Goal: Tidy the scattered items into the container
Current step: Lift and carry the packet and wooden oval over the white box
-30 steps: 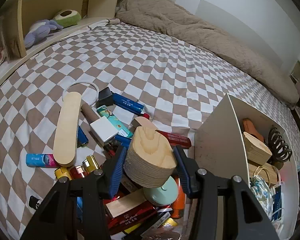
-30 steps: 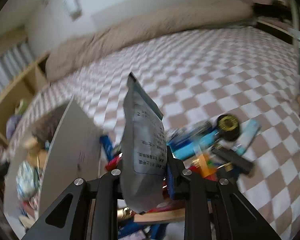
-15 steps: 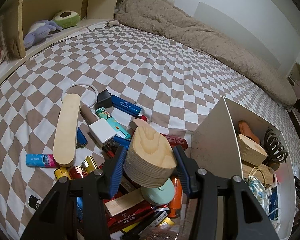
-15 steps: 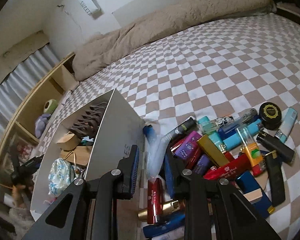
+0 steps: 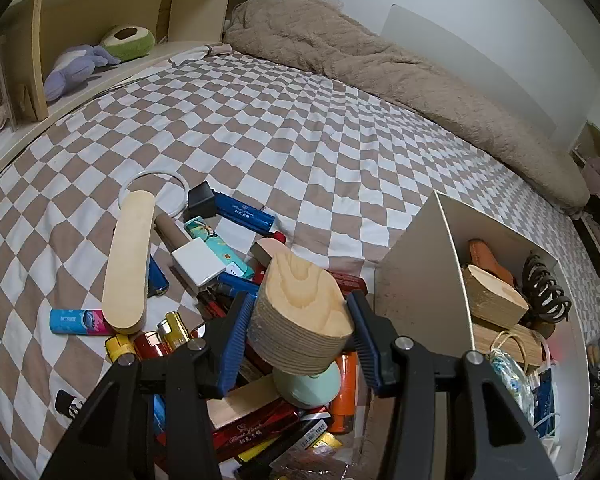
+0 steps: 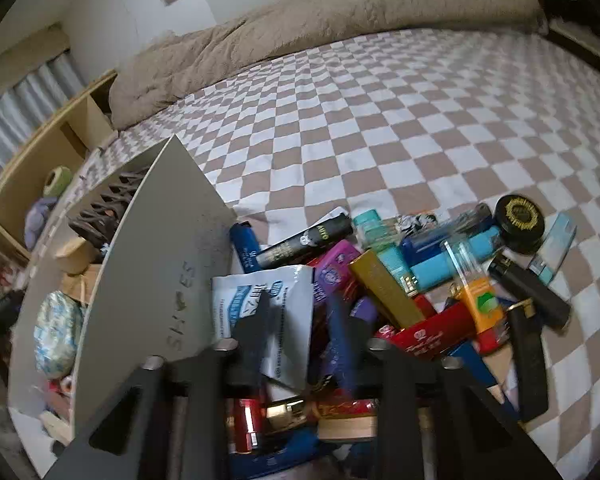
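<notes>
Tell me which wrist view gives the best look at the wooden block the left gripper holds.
The left wrist view: the wooden block fills the centre, clamped between the left gripper's blue pads, grain and layered edge clear. The right wrist view does not show it; it shows only the white box and the pile.

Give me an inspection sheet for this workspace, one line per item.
Surface: checkered bedspread.
Job's things: white container, partly filled; pile of lighters beside it.
Clutter: white sachet lying on the pile; wooden paddle.
Grippers: left gripper shut on wooden block; right gripper jaws have just been opening, sachet loose between them.
Cables: nothing seen.
Surroundings: beige blanket, shelf with plush toys.
</notes>
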Motion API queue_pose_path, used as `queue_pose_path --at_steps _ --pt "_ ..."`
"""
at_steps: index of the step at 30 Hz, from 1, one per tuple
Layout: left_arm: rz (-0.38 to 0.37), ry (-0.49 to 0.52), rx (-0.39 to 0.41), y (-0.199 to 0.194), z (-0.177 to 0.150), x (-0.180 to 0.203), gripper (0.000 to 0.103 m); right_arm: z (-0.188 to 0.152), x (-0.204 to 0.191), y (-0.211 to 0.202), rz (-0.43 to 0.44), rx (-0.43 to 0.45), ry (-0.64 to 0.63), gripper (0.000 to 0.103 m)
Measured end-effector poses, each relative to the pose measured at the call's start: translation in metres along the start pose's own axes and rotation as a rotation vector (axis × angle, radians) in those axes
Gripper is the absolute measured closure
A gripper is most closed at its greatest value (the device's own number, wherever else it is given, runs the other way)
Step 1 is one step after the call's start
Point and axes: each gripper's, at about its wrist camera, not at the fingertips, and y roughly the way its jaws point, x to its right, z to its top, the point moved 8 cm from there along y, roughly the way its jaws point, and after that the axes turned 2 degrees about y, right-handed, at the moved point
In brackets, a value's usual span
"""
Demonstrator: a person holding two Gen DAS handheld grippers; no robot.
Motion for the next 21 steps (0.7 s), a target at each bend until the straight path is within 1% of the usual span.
queue_pose_path --at_steps 1,3,7,8,9,10,12,13,14,15,17,19,21 --pt "-0.002 0.000 -0.001 0.000 0.000 0.000 0.054 0.000 0.000 -0.002 -0.007 0.010 -0.004 0.011" --pt "-0.003 0.000 -0.002 0.000 0.000 0.000 0.054 0.000 -0.004 -0.004 -0.001 0.017 -0.029 0.010" --pt "-0.003 -0.001 -0.002 0.000 0.000 0.001 0.054 -0.002 -0.011 0.000 -0.023 -0.004 -0.070 0.010" --pt "-0.003 -0.001 -0.003 0.000 0.000 0.001 0.054 -0.003 -0.012 0.004 -0.020 -0.016 -0.073 0.013" --pt "-0.003 -0.002 -0.004 0.000 0.000 0.001 0.054 -0.004 -0.012 0.008 -0.012 -0.032 -0.072 0.023" --pt "-0.003 -0.002 -0.005 0.001 -0.001 0.001 0.054 -0.005 -0.012 0.013 -0.001 -0.051 -0.066 0.029" --pt "-0.002 -0.002 -0.008 0.001 -0.001 0.003 0.054 -0.008 -0.010 0.024 0.016 -0.097 -0.046 0.054" --pt "-0.002 -0.002 -0.009 0.001 -0.002 0.003 0.054 -0.009 -0.011 0.027 0.029 -0.103 -0.042 0.057" --pt "-0.002 -0.002 -0.011 0.002 -0.003 0.004 0.054 -0.008 -0.015 0.025 0.045 -0.100 -0.046 0.062" --pt "-0.003 -0.001 -0.012 0.002 -0.003 0.004 0.054 -0.008 -0.020 0.021 0.066 -0.095 -0.052 0.072" --pt "-0.003 0.002 -0.012 0.002 -0.004 0.005 0.054 -0.007 -0.030 0.009 0.100 -0.060 -0.070 0.086" --pt "-0.003 0.001 -0.012 0.002 -0.003 0.004 0.054 -0.005 -0.034 -0.002 0.091 -0.021 -0.090 0.089" --pt "-0.004 0.000 -0.013 0.002 -0.003 0.004 0.054 -0.001 -0.032 -0.011 0.093 0.014 -0.068 0.090"
